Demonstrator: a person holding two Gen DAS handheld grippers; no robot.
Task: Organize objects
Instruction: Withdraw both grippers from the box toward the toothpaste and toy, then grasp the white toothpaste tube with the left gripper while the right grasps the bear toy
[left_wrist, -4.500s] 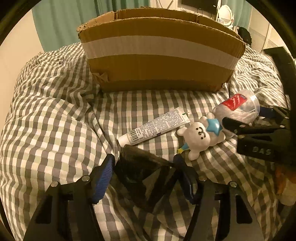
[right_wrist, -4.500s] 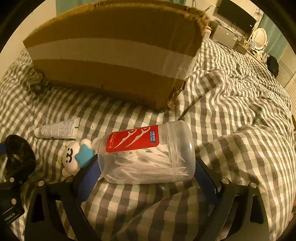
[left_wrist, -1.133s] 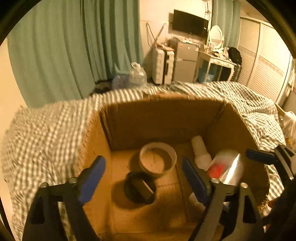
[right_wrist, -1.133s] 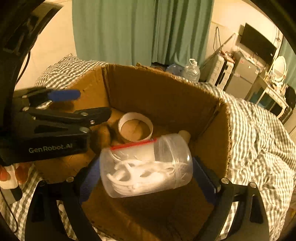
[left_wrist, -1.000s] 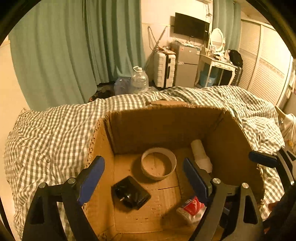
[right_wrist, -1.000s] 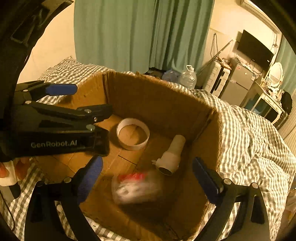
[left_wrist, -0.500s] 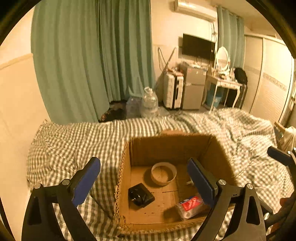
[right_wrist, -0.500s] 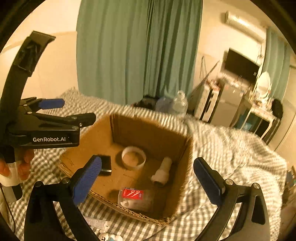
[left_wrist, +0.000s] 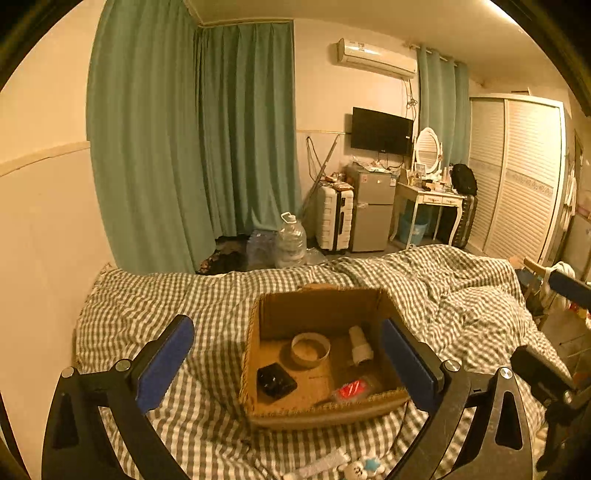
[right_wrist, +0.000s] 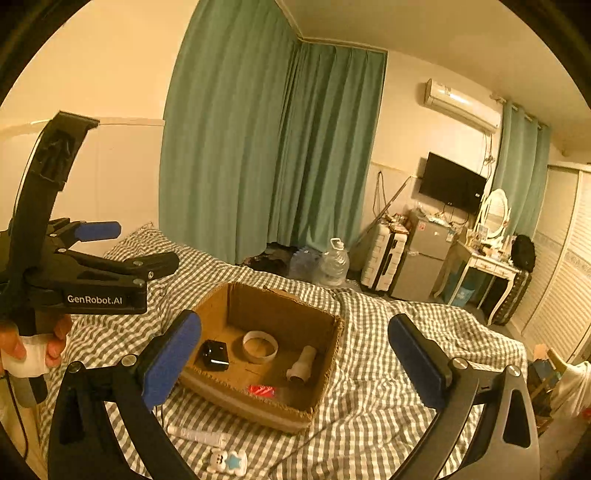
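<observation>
From the left wrist view, the left gripper (left_wrist: 286, 354) is spread wide and holds nothing, high above the cardboard box (left_wrist: 255, 354) on the checked bedspread (left_wrist: 155, 295). Inside the box lie a black case (left_wrist: 276, 380), a tape ring (left_wrist: 310, 349), a white tube-shaped piece (left_wrist: 360, 345) and the red-labelled floss pick jar (left_wrist: 352, 389), half hidden by the near wall. At the bottom edge a toothpaste tube (left_wrist: 317, 468) and a bear toy (left_wrist: 364, 470) are cut off.

The right wrist view alone shows both of these whole, the toothpaste tube (right_wrist: 197, 435) and bear toy (right_wrist: 227, 461) lying on open bedspread near the box's front. The right gripper (right_wrist: 295, 365) is equally wide apart and empty. The left gripper's body sits at the left, in a hand (right_wrist: 29, 345). Only the jar's label (right_wrist: 261, 390) is clear.
</observation>
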